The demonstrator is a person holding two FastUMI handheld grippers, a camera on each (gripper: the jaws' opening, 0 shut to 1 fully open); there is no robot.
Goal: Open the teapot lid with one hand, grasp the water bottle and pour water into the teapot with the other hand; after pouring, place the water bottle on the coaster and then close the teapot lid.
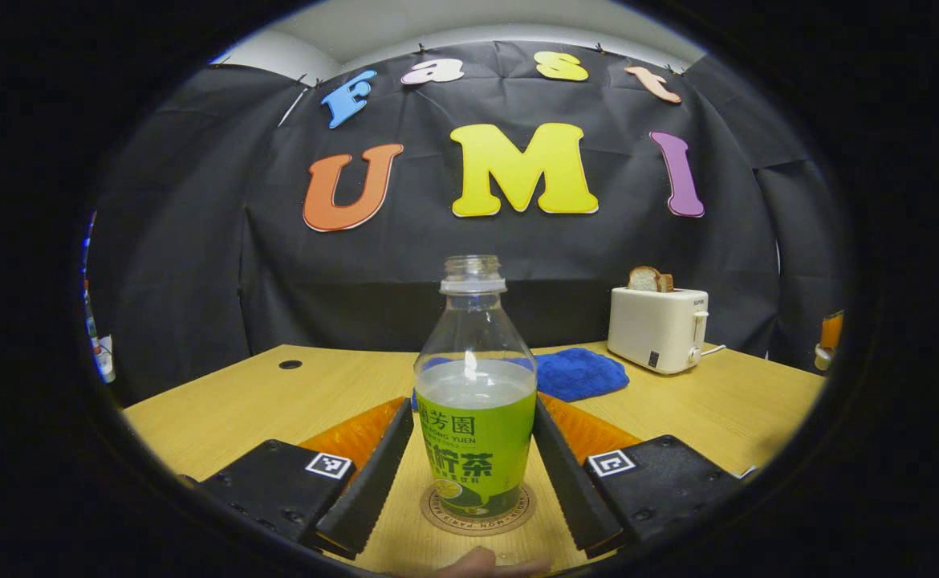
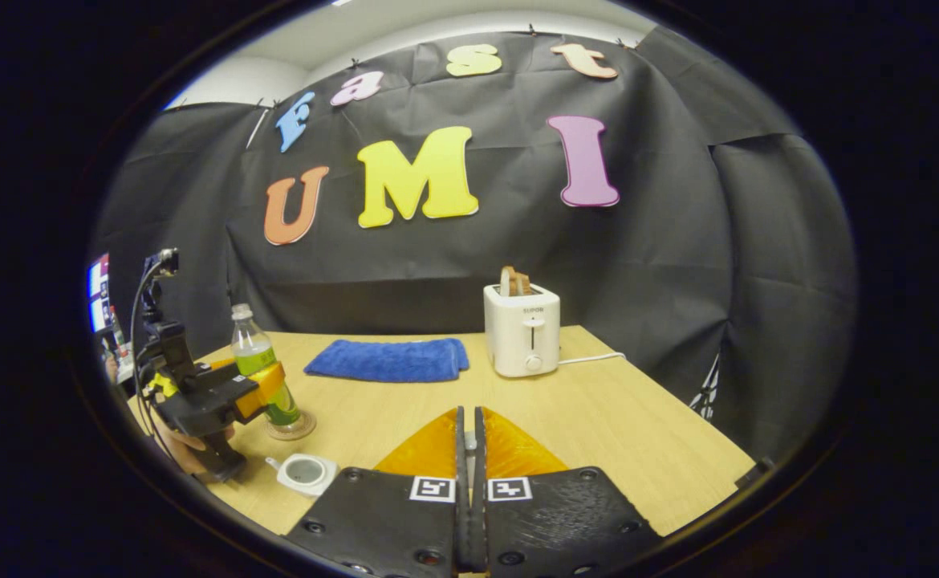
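A clear water bottle [image 1: 475,417] with a green label and no cap stands upright on a round coaster [image 1: 477,514], about half full. My left gripper [image 1: 473,449] has a finger pressed against each side of it. In the right gripper view the same bottle [image 2: 257,361] and coaster [image 2: 293,429] sit at the table's left, with the left gripper [image 2: 265,389] around the bottle and a hand [image 2: 189,449] holding that gripper. A small white teapot [image 2: 305,474], its top uncovered, rests near the front edge. My right gripper [image 2: 469,425] is shut, with nothing showing between its fingers.
A blue cloth [image 2: 389,360] lies folded at the back of the wooden table [image 2: 598,417]. Beside it a white toaster [image 2: 522,329] holds bread, its cord trailing right. Both also appear behind the bottle: the cloth [image 1: 582,373] and the toaster [image 1: 656,327].
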